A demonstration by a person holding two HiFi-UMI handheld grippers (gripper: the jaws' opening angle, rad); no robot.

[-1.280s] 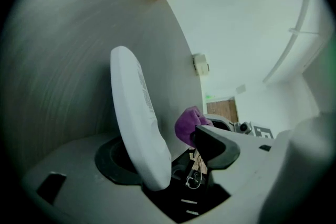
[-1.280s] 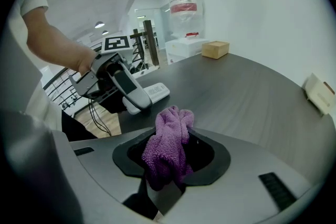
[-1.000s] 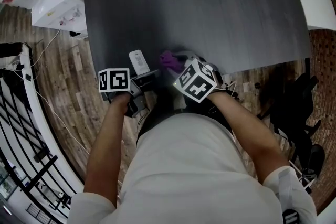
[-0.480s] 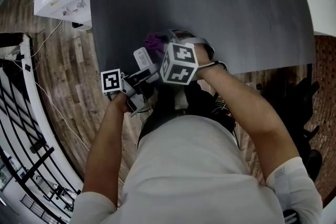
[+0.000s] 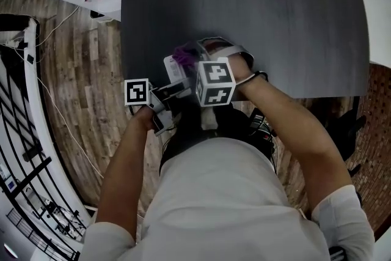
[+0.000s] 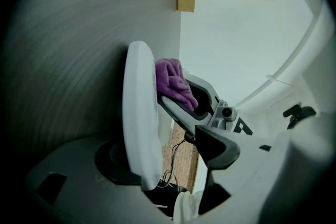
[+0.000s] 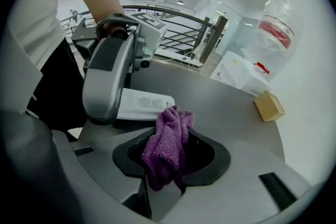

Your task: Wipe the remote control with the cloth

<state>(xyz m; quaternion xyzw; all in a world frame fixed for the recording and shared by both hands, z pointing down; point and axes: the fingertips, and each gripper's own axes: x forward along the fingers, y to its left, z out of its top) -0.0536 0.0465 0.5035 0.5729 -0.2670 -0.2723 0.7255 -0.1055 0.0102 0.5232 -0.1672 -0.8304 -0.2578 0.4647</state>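
The slim white remote control (image 7: 142, 104) lies roughly level, the bunched purple cloth (image 7: 167, 139) touching its far end.

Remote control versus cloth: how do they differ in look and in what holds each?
The remote control is white, rigid and slim; the cloth is purple, soft and bunched. The remote control sits in the left hand-held gripper; the cloth is pinched in the right hand-held gripper. Both are at the near edge of the table.
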